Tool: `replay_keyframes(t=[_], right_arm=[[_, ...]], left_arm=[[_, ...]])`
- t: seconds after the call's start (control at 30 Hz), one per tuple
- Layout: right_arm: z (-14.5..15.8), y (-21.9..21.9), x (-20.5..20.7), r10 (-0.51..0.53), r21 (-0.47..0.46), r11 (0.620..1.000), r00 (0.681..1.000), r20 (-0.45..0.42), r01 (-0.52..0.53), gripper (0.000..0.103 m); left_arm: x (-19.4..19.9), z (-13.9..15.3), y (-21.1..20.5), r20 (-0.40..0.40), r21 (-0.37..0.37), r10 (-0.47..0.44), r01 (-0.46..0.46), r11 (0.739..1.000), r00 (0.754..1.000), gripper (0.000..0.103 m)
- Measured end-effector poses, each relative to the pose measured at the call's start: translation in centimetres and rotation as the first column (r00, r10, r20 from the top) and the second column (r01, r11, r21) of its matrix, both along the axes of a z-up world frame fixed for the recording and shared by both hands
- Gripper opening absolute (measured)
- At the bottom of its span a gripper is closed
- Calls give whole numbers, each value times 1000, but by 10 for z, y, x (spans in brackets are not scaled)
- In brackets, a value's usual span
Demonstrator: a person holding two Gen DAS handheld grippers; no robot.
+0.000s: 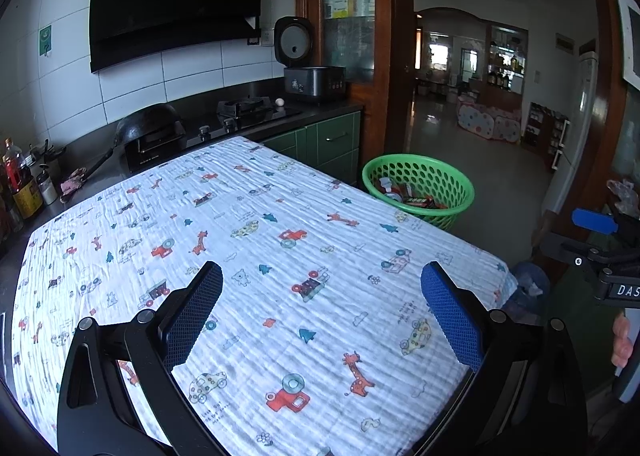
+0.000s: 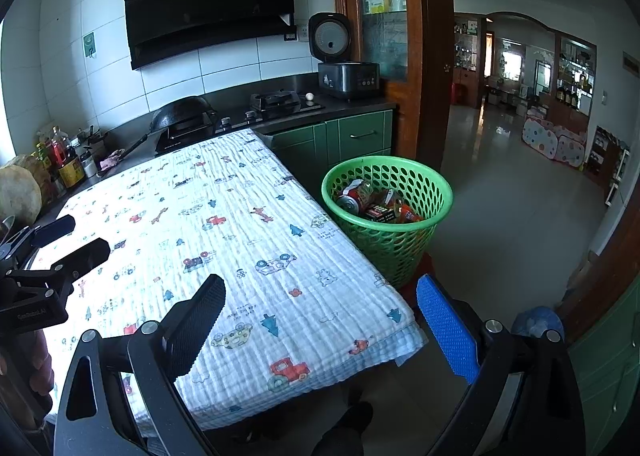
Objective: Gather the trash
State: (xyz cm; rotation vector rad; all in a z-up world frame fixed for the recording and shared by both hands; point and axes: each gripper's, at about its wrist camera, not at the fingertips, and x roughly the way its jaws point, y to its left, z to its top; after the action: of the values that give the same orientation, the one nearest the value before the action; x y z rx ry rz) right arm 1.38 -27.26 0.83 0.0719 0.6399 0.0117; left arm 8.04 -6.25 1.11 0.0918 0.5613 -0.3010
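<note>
Two hand-held grippers are hovering over a tabletop [image 1: 248,240] that is wearing a white cloth printed with cars, giraffes and trees, inside a kitchen. The left hand-held gripper [image 1: 322,312] is pointing forward over the near middle of the cloth, its two blue-padded fingers [image 1: 452,316] standing wide apart with nothing between them. The right hand-held gripper [image 2: 320,320] is sitting over the tabletop's near right corner, tilting slightly downward, and its jaws are likewise spread wide and holding nothing; one finger is lying over the cloth and the other is hanging past the edge above the floor. In the left wrist view, the right tool is showing at 3 o'clock, with fingertips of the person's hand [image 1: 622,340] just below it. In the right wrist view, the left tool is appearing at 9 o'clock. The trash is resting in a green perforated basket [image 2: 387,215] that is standing just beside the tabletop's right edge, at 1 o'clock from the right hand-held gripper; a dented can [image 2: 354,195] and dark wrappers are lying inside. Behind the tabletop, at 12 o'clock, a stove [image 2: 276,101], a black wok [image 2: 182,117] and a rice cooker [image 2: 346,73] with its lid up are lining the wall.
</note>
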Motion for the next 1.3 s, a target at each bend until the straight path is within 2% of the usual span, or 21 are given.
replay_keyframes(t=[1.3], right_arm=[[2,-4,-5,-7,-10,1000,1000,16,8,93]], left_arm=[[1,1,-4,5,-10,-1,1,1000,1000,98]])
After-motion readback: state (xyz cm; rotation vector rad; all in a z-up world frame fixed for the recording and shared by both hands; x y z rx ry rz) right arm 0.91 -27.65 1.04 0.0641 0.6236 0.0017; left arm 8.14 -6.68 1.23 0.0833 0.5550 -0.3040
